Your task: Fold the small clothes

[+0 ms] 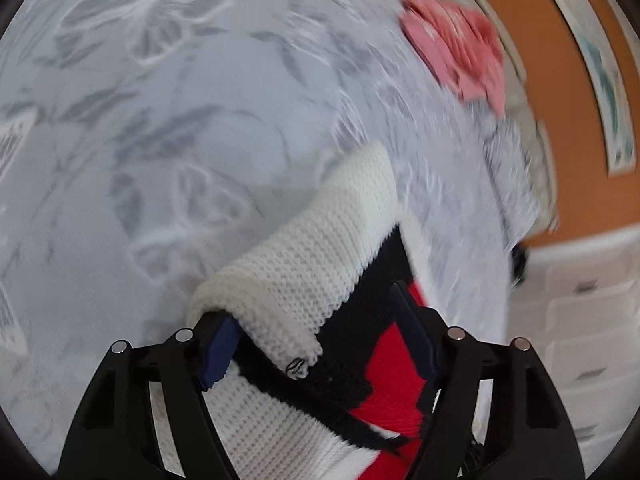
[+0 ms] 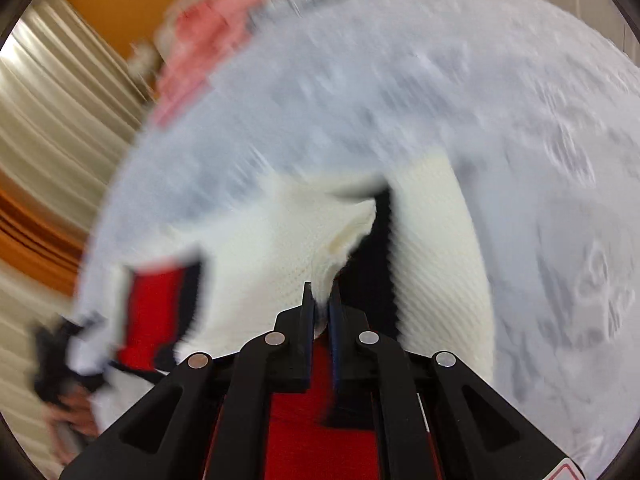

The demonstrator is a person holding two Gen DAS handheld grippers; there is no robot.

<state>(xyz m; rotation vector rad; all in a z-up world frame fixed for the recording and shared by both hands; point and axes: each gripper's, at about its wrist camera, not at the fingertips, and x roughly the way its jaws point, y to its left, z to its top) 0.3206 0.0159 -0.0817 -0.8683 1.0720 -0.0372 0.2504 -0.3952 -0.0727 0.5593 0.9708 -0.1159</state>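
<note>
A small knit sweater (image 1: 320,248) in white, navy and red lies on a pale grey bedspread with a leaf pattern (image 1: 160,120). My left gripper (image 1: 310,302) stands wide over it. A white fold drapes over its left finger (image 1: 218,344), and the right finger (image 1: 412,328) rests on the navy and red part. In the right wrist view, my right gripper (image 2: 321,286) is shut on a pinch of the sweater's (image 2: 432,240) white knit. This view is blurred. A red and navy part (image 2: 152,312) sticks out at the left.
A pink garment (image 1: 460,48) (image 2: 200,40) lies crumpled at the far edge of the bedspread (image 2: 400,80). Beyond are an orange wall with a framed picture (image 1: 600,80), white plastic drawers (image 1: 580,320) and a pale curtain (image 2: 48,120). A blurred hand (image 2: 68,408) shows at the lower left.
</note>
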